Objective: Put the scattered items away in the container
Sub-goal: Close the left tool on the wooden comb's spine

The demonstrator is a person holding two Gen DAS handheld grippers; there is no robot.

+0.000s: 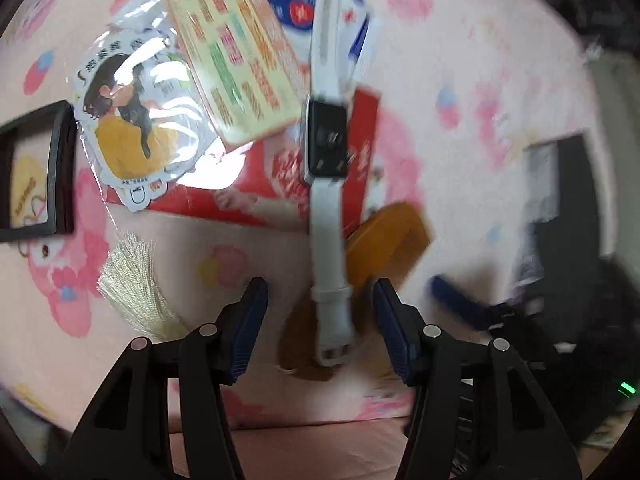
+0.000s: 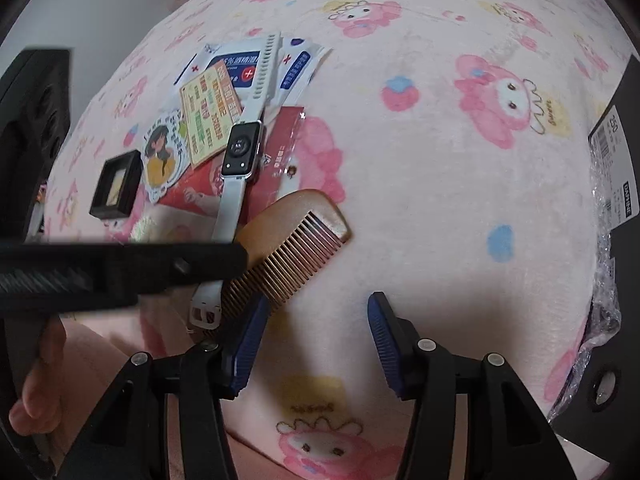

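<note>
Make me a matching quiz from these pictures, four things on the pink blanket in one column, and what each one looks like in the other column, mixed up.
Things:
1. watch
2. comb
3. small frame
4. sticker

Looks:
A. black, square, lying apart to the left of the pile
B. brown wood, fine teeth
C. white strap, dark screen
D. drawn figure in a yellow top

Pairs: 1-C, 2-B, 3-A, 4-D

Pink cartoon-print blanket (image 2: 420,200) covers surface; pale wall (image 2: 100,4) behind; even indoor light.
</note>
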